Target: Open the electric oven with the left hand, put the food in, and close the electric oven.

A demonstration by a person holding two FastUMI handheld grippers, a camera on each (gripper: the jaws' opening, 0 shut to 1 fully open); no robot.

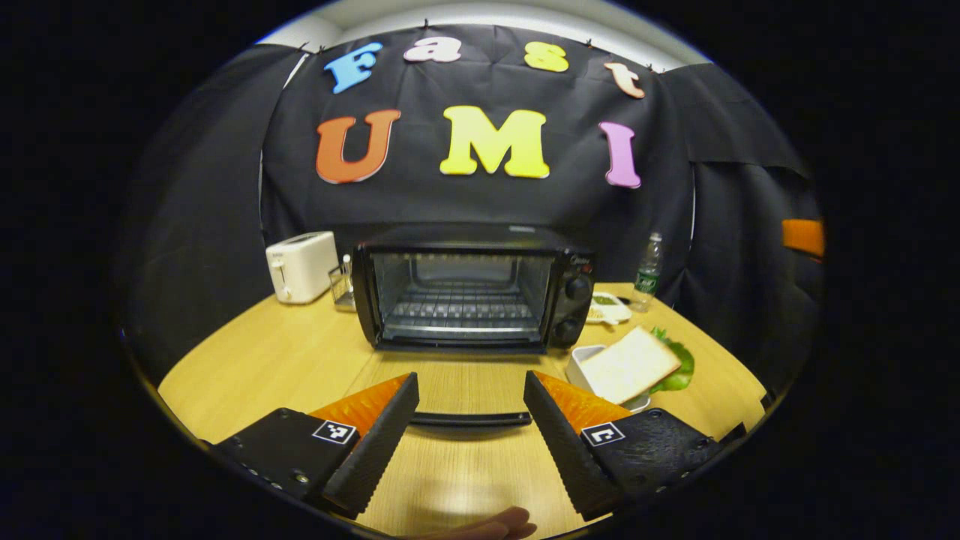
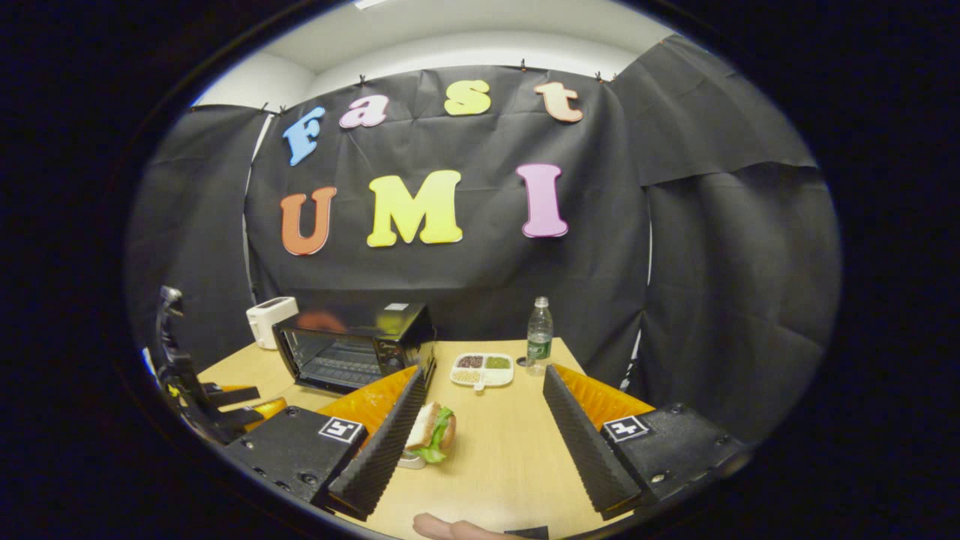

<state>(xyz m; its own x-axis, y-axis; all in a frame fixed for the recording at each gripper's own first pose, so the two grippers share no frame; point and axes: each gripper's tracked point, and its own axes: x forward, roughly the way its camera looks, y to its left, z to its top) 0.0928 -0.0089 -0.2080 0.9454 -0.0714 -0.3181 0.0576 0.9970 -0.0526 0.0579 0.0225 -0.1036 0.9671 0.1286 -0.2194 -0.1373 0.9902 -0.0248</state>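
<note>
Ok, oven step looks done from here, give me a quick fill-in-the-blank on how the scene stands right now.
1. The oven door is ____.
2. The rack inside the oven holds ____ food.
3. The sandwich sits in a white bowl to the ____ of the oven in the left gripper view.
4. Both the left gripper and the right gripper are ____.

Missing words: open; no; right; open

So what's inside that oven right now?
Through the open front of the oven a bare wire rack shows, with no food on it. The sandwich sits outside on a dish beside it. The space under the rack is too dark to make out.
</note>
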